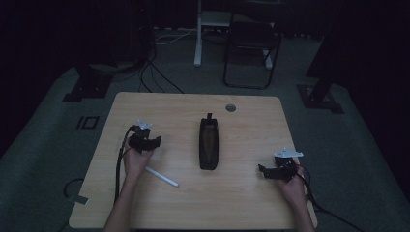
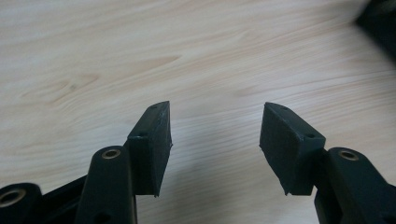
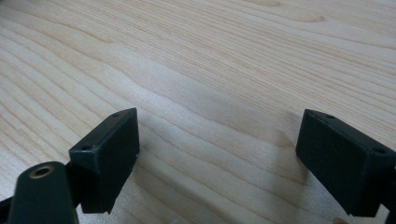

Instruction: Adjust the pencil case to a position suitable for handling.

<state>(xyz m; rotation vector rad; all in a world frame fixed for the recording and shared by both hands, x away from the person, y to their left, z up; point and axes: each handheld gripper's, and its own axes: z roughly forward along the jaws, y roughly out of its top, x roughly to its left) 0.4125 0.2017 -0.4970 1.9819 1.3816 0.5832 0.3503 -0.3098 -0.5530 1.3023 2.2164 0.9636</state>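
Observation:
A black open case lies lengthwise in the middle of the wooden table. A white pen-like stick rests on the table left of it, just below my left hand. My left gripper is held above the table to the left of the case; in the left gripper view its jaws stand apart over bare wood with nothing between them. My right gripper sits near the table's right side, pointing toward the case. Its jaws are wide apart and empty.
A round cable hole is in the table's far edge area. A dark chair and a white desk leg stand beyond the table. Cables trail from both grippers off the near edge. A dark corner of the case shows at top right.

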